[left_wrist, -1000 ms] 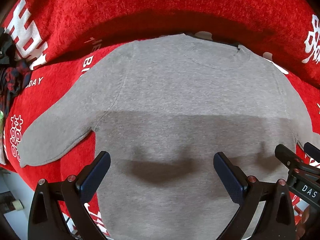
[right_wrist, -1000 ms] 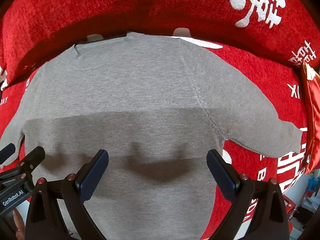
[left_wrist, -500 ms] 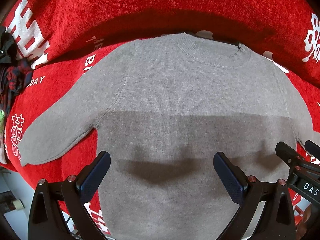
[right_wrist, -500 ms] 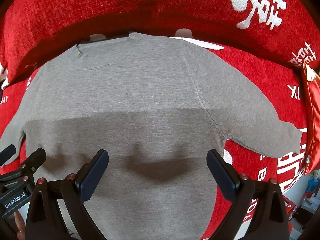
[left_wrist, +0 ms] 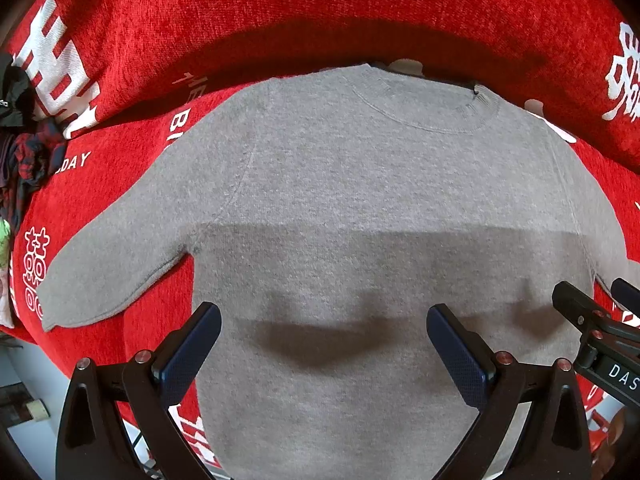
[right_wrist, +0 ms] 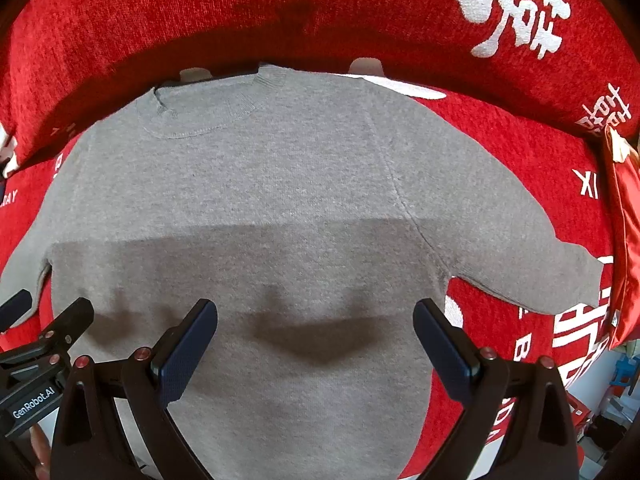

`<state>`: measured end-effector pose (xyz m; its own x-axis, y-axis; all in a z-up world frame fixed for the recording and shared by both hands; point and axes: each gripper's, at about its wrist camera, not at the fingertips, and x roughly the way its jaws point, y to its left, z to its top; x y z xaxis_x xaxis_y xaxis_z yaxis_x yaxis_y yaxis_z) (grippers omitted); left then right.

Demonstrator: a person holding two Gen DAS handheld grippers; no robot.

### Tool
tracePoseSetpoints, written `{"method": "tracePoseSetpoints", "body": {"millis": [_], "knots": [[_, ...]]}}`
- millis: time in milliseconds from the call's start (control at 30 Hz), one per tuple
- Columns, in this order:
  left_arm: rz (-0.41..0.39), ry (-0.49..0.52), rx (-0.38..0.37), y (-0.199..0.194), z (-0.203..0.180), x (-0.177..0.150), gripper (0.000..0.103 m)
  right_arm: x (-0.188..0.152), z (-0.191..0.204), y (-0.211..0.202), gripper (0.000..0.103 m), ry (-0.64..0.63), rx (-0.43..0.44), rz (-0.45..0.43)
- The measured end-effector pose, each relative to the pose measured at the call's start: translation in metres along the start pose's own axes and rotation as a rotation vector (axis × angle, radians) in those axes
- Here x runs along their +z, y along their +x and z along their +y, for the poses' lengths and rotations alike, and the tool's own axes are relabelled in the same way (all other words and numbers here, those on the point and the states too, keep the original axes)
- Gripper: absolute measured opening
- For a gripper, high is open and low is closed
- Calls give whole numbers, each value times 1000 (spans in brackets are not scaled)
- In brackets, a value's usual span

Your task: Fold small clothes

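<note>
Judging handling first: the grey sweater (left_wrist: 360,208) is a soft knit, light and limp, with a slightly fuzzy face that should not slip between padded fingers; it will sag and drape from any single pinch point, so I would take it at an edge, at the cuffs or shoulder seams for the sleeves and at the hem corners for the body, rather than mid-panel. It lies spread flat on a red cover with white lettering (left_wrist: 280,16), neck ribbing toward the top of both frames, body running down to the bottom edge. In the left wrist view one sleeve (left_wrist: 120,264) reaches out to the lower left of frame; in the right wrist view the other sleeve (right_wrist: 528,252) reaches to the right edge. The left gripper (left_wrist: 324,344) hovers with jaws wide apart and nothing between them, low centre of frame, over the lower body panel and casting a shadow on it; contact with the cloth not evident. The right gripper (right_wrist: 316,340) is likewise spread and empty over the lower body, and its tip also shows at the right edge of the left view. A dark bundle of other clothing (left_wrist: 24,148) sits at the far left edge, well apart from the sweater. No fold made yet; sleeves look like the first step.
</note>
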<state>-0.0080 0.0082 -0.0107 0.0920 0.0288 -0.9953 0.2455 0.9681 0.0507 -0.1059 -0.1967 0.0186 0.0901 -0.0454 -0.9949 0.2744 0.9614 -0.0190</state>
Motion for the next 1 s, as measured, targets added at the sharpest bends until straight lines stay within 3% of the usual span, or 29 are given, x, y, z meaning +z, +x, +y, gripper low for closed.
{"method": "tracePoseSetpoints", "body": {"millis": [1000], "knots": [[-8, -59, -12, -1, 19, -8, 103, -3, 6, -6, 99, -19, -20, 3]]}}
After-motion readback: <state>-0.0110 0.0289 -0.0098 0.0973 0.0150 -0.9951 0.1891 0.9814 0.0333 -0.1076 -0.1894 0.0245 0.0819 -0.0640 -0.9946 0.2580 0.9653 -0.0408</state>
